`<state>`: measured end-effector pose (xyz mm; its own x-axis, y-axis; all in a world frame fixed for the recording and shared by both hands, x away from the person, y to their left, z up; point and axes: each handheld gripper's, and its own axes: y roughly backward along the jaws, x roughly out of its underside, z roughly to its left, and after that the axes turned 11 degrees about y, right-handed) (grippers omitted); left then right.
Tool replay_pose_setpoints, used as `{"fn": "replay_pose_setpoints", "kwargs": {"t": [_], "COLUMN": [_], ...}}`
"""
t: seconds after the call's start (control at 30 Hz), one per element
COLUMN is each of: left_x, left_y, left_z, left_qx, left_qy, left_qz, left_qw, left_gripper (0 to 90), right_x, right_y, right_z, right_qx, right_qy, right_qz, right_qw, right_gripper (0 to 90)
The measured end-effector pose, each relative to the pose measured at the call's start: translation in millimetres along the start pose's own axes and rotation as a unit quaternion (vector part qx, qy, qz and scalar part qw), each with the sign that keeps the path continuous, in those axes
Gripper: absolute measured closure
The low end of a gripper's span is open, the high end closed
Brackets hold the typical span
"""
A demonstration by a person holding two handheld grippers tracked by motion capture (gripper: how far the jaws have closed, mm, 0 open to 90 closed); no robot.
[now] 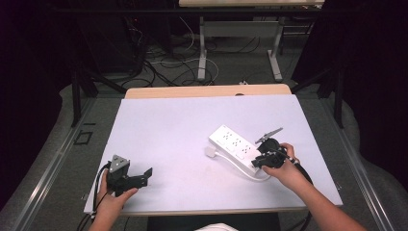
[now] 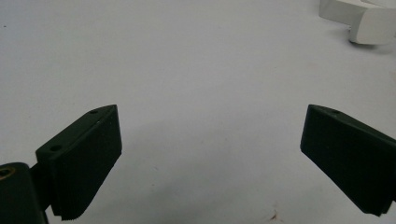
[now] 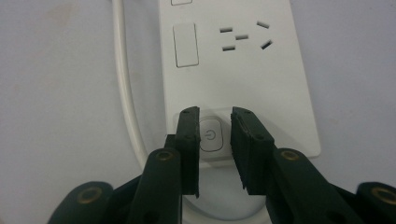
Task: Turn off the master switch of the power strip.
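Observation:
A white power strip [image 1: 235,146] lies on the right half of the white table [image 1: 163,125], its cord [image 3: 125,88] curling round its near end. My right gripper [image 1: 258,161] sits at that near end, pointing down. In the right gripper view, the right gripper [image 3: 216,112] has its jaws a little apart, either side of the round power button [image 3: 210,134], and nothing is pinched between them. My left gripper [image 1: 146,176] rests near the table's front left corner, jaws wide apart over bare tabletop [image 2: 211,108]. The strip's white plug [image 2: 369,23] lies beyond it.
The plug [image 1: 210,151] lies just left of the strip. A second table's legs [image 1: 202,57] and loose cables [image 1: 159,62] are on the floor beyond the far edge. Dark curtains close in both sides.

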<state>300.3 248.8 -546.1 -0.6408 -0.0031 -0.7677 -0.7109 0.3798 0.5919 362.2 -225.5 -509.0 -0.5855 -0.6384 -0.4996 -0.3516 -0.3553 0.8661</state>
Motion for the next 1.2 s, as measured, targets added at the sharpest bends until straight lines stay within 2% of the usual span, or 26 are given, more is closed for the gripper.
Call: {"fn": "replay_pose_setpoints", "kwargs": {"t": [0.2,0.27,0.37,0.4,0.47,0.53,0.6,0.63,0.67,0.8,0.87,0.9,1.0,1.2], "left_x": [-0.3,-0.2,-0.2,-0.2,-0.2,-0.3,-0.4,-0.4,-0.4,-0.4,-0.4,-0.4,-0.4,-0.3], "left_y": [0.1,0.1,0.2,0.2,0.2,0.3,0.4,0.4,0.3,0.3,0.3,0.2,0.1,0.0], "left_z": [-0.1,-0.2,-0.2,-0.2,-0.1,0.0,0.1,0.0,0.0,0.1,0.2,0.1,0.1,0.0], "left_qx": [0.001,0.001,0.001,0.001,0.002,0.002,0.002,0.002,0.002,0.002,0.002,0.002,0.003,0.003], "left_qy": [0.0,0.0,-0.001,-0.001,0.0,0.0,0.0,0.0,0.0,0.0,0.0,0.001,0.001,0.002], "left_qz": [0.003,0.003,0.003,0.003,0.003,0.003,0.004,0.004,0.004,0.004,0.004,0.003,0.003,0.003], "left_qw": [1.0,1.0,1.0,1.0,1.0,1.0,1.0,1.0,1.0,1.0,1.0,1.0,1.0,1.0], "left_gripper": [5.6,5.6,5.6,5.7,5.7,5.7,5.7,5.6,5.7,5.7,5.7,5.7,5.7,5.7], "right_x": [1.5,2.6,2.7,2.4,2.8,2.6,1.2,1.8,1.5,1.2,2.2,1.6,0.7,0.8], "right_y": [0.7,1.9,2.8,3.0,2.7,3.2,5.1,6.0,6.5,9.1,6.9,9.8,12.8,15.4], "right_z": [-1.6,-3.0,-3.2,-2.5,-3.8,-3.4,-2.7,-3.7,-3.8,-4.5,-5.0,-4.9,-5.3,-6.7], "right_qx": [0.002,-0.003,0.0,-0.008,-0.001,-0.007,-0.002,-0.003,0.003,0.001,0.007,0.007,0.014,0.02], "right_qy": [-0.007,0.002,0.0,-0.008,0.0,-0.006,-0.012,-0.004,-0.007,-0.01,-0.013,-0.015,-0.01,-0.011], "right_qz": [0.001,-0.001,0.001,-0.001,0.001,-0.009,-0.002,-0.005,-0.005,-0.006,-0.033,-0.021,-0.007,-0.01], "right_qw": [1.0,1.0,1.0,0.9999,1.0,0.9999,0.9999,1.0,1.0,0.9999,0.9993,0.9997,0.9998,0.9997], "right_gripper": [68.0,66.7,63.3,62.3,61.7,59.8,58.1,57.1,55.9,52.9,51.3,49.6,49.2,42.3]}}
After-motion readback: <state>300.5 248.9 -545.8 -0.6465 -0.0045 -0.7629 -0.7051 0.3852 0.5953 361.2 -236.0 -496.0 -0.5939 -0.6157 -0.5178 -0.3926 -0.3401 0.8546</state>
